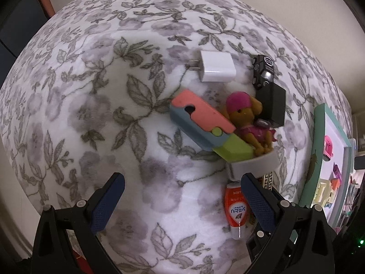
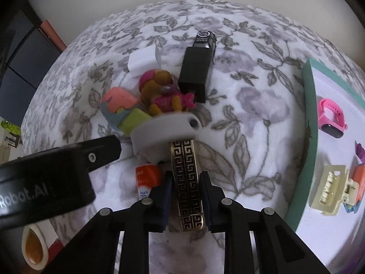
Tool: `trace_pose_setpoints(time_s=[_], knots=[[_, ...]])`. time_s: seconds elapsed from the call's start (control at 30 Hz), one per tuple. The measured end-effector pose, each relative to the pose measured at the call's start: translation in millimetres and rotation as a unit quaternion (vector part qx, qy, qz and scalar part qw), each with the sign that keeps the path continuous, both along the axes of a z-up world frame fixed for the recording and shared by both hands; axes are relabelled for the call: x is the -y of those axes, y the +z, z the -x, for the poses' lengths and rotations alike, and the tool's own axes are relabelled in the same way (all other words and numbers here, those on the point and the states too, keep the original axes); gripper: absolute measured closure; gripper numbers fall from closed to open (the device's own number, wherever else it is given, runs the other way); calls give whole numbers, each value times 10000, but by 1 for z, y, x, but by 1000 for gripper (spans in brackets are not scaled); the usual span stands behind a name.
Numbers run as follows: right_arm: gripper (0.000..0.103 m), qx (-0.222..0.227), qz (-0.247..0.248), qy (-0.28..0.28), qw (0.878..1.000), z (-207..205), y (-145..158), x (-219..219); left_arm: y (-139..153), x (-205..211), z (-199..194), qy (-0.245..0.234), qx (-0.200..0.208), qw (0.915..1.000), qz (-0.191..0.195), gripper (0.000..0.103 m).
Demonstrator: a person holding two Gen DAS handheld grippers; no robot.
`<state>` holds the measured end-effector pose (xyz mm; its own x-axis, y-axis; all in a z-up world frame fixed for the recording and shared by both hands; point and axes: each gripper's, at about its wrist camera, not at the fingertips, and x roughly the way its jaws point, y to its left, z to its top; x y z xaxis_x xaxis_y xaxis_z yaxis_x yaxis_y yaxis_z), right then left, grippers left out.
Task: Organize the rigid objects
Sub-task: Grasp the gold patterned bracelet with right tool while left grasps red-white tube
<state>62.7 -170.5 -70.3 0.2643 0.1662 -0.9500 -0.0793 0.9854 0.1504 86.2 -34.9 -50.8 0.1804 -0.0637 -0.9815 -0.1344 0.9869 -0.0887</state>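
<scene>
Floral blanket [image 2: 251, 105], right gripper [image 2: 186, 196] clamping patterned bar [image 2: 187, 182], seemingly beside tray edge [image 2: 308, 123].

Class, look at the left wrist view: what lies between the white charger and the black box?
A small black toy car lies between the white charger and the black box, touching the box; the left wrist view shows it best.

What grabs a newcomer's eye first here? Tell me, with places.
First comes the right claw, shut on a dark bar with a gold key pattern low in the right wrist view. Just beyond sits a toy dog in a pink cap on a grey round base, beside a coral, blue and green block. At the right edge, a teal-rimmed tray holds a pink watch.
</scene>
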Motion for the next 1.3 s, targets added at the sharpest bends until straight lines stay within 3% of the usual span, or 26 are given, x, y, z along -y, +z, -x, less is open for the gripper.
trace_pose_setpoints(time_s=[0.5,0.57,0.77,0.9,1.07,1.3], knots=[[81,-334,100,-394,9986,19,0,36,-10,45,2,-657,-69,9978,-91,5],[81,-365,83,-427,9984,22,0,40,-15,52,1,-777,-115,9968,-142,14],[81,-398,53,-475,9981,29,1,47,-28,71,3,-1027,-272,9941,-219,29],[81,-397,38,-469,9981,31,2,49,-34,82,3,-1179,-318,9923,-211,32],[81,-398,68,-438,9982,30,1,45,-43,97,10,-1325,-425,9902,-120,51],[81,-367,185,-349,9985,27,-2,35,-47,108,19,-1455,-368,9885,-158,60]])
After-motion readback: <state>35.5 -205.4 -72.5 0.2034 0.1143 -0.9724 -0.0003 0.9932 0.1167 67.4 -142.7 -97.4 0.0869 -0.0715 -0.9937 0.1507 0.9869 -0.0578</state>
